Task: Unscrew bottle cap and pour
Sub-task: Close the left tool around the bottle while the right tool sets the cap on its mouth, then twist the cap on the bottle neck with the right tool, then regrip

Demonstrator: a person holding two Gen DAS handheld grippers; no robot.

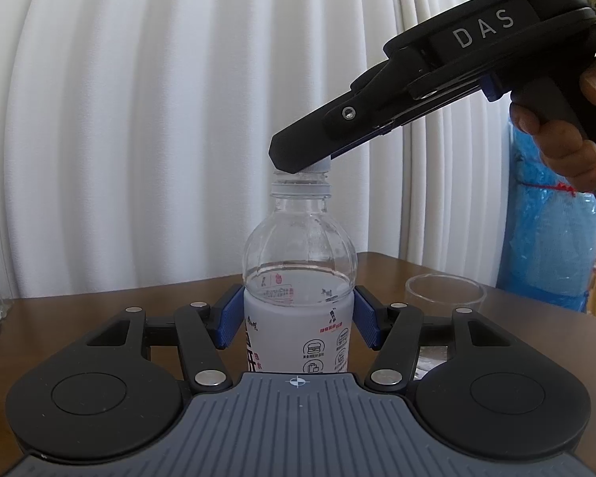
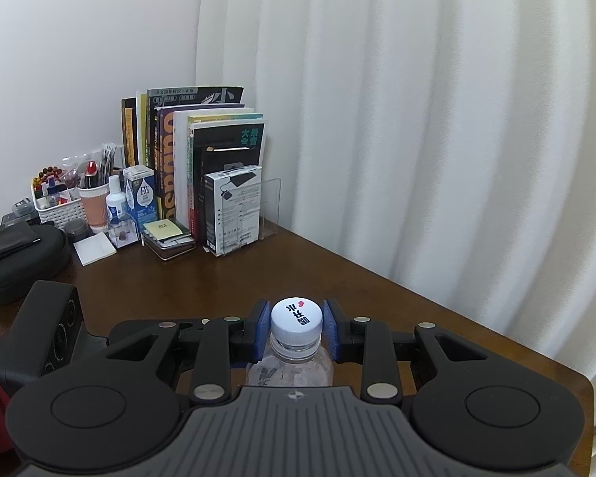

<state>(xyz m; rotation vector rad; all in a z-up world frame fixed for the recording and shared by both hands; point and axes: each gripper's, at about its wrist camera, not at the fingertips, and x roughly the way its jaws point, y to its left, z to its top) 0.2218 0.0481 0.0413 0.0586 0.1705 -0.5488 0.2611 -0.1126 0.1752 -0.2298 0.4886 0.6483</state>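
A clear plastic water bottle (image 1: pixel 300 246) with a white label stands upright on the brown table, about half full. My left gripper (image 1: pixel 298 318) is shut on its body, blue pads against the label on both sides. My right gripper (image 2: pixel 297 328) comes down from the upper right and is shut on the white cap (image 2: pixel 297 320), with blue pads on either side of it. In the left wrist view the right gripper's black fingers (image 1: pixel 298 151) hide most of the cap (image 1: pixel 318 166). A clear empty glass (image 1: pixel 445 292) stands just right of the bottle.
White curtains hang behind the table (image 2: pixel 337 278). At the far left stand books (image 2: pixel 202 151), a white box (image 2: pixel 232 208), a basket of small items (image 2: pixel 57 202) and a black case (image 2: pixel 20 258). A blue plastic bundle (image 1: pixel 552 238) stands at the right beyond the table edge.
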